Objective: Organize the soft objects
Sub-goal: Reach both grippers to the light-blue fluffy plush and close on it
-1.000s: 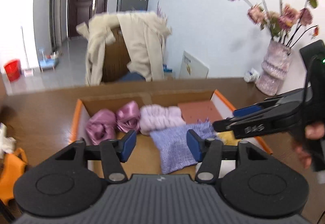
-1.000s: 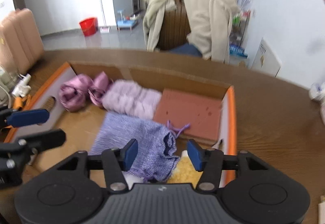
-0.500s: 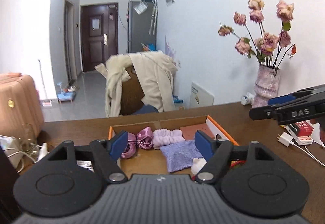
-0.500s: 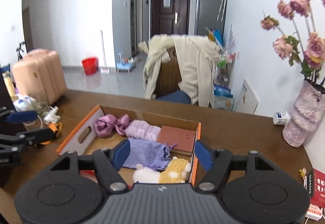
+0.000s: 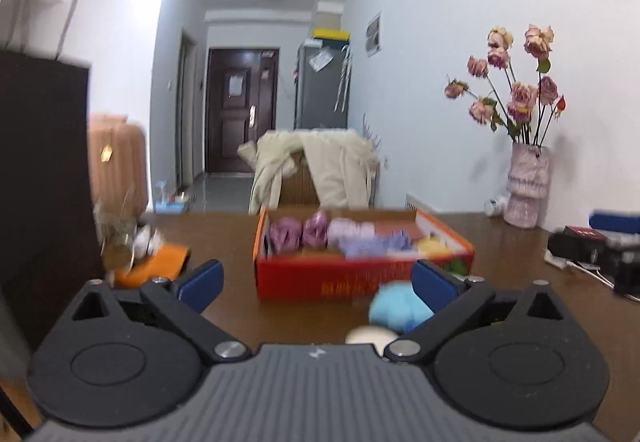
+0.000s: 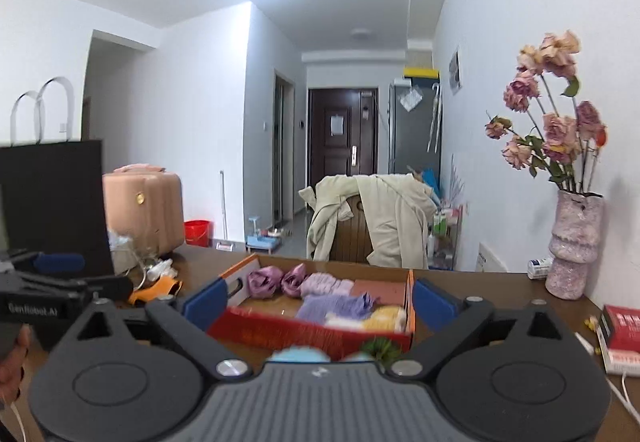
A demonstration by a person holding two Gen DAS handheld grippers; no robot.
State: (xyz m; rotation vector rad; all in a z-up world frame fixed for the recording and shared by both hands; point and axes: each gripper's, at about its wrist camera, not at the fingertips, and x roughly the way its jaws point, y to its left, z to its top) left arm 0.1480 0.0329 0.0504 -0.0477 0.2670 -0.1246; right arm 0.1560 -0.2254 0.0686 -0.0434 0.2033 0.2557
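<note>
An orange-red cardboard box (image 5: 360, 280) (image 6: 304, 334) stands on the brown table. It holds purple satin rolls (image 5: 298, 236) (image 6: 276, 282), a pale pink knit (image 6: 326, 286), a lavender knit cloth (image 6: 334, 308), a red pad (image 6: 378, 288) and a yellow and white plush (image 6: 372, 318). A light blue plush (image 5: 398, 310) (image 6: 298, 356) lies on the table in front of the box, next to a green item (image 6: 380, 348). My left gripper (image 5: 318, 284) and my right gripper (image 6: 318, 302) are both open, empty and held back from the box.
A vase of dried roses (image 5: 526, 185) (image 6: 572, 246) stands at the right by the wall. A black paper bag (image 5: 40, 181) (image 6: 52, 201) stands at the left. An orange item and cables (image 5: 152, 262) lie left of the box. A red book (image 6: 622, 334) lies far right.
Both grippers have pulled back and away from the box, and their jaws have opened wider. The blue plush in front of the box has come into view.
</note>
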